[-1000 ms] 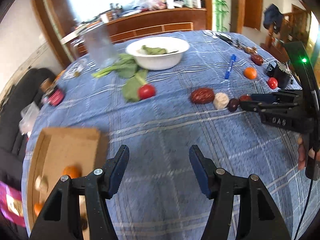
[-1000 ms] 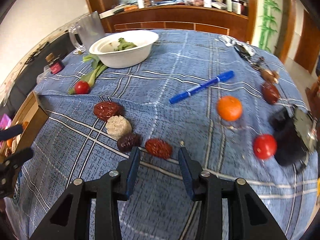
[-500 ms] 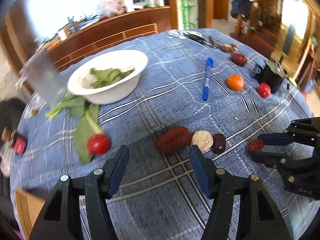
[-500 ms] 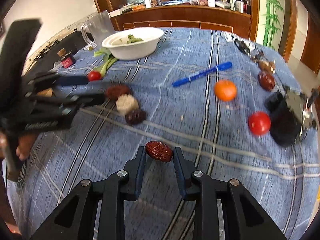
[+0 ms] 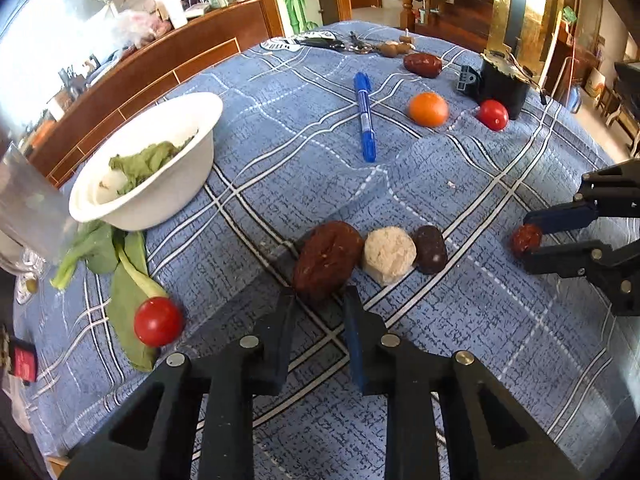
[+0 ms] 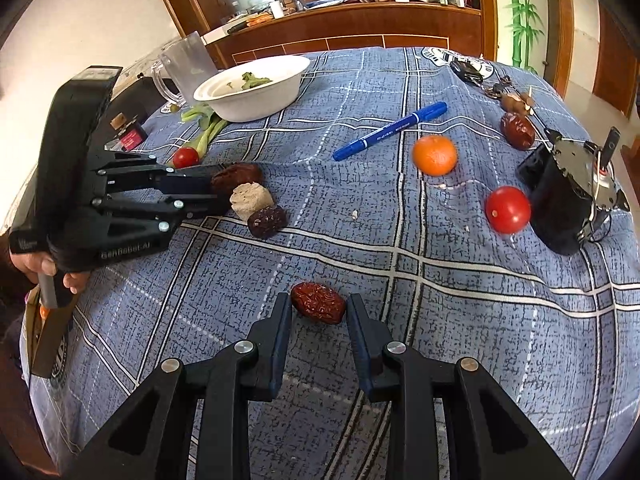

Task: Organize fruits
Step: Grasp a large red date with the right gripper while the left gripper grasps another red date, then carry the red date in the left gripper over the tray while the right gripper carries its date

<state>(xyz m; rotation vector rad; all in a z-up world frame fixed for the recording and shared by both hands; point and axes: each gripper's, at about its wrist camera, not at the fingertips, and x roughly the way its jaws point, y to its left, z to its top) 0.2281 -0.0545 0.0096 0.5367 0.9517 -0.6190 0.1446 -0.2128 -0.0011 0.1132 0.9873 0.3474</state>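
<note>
Left wrist: white bowl (image 5: 188, 168) holds greens (image 5: 146, 162); left tool (image 5: 318, 312) clamps big date (image 5: 326, 258); right tool (image 6: 318, 312) clamps red date (image 6: 318, 303).

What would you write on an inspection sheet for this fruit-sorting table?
Surface: blue checked tablecloth, wrinkled.
Job's things: orange, two tomatoes, big brown date, red date, further dates.
Clutter: blue marker, white bowl holding greens, keys, black device.
Grippers: left hand-held gripper closing, pads against the big brown date; right hand-held gripper shut on the red date.
Cables: thin wires on the black device.
Surroundings: wooden counter behind the table.
</note>
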